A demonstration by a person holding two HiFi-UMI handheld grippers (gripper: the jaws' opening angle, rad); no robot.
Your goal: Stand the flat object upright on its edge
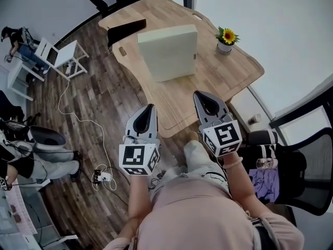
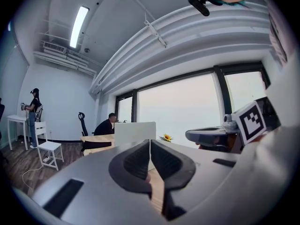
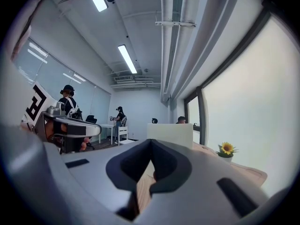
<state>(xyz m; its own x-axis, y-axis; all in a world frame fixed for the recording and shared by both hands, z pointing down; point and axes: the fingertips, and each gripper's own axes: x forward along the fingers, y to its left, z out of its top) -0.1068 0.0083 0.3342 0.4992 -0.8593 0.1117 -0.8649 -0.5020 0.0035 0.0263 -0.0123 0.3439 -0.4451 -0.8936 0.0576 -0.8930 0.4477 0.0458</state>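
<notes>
A cream flat slab (image 1: 167,53) stands upright on its edge in the middle of the wooden table (image 1: 234,69), with nothing touching it. It shows as a pale upright rectangle beyond the jaws in the left gripper view (image 2: 135,132) and in the right gripper view (image 3: 169,135). My left gripper (image 1: 151,108) (image 2: 149,142) is shut and empty, held off the table's near edge. My right gripper (image 1: 201,96) (image 3: 151,141) is shut and empty too, beside it at the near edge. Both point towards the slab, well short of it.
A small potted sunflower (image 1: 226,39) stands at the table's right end. A dark flat object (image 1: 126,29) lies at the far left corner. A white chair (image 1: 65,56) and a cable (image 1: 78,120) are on the floor to the left, a black chair (image 1: 307,176) to the right.
</notes>
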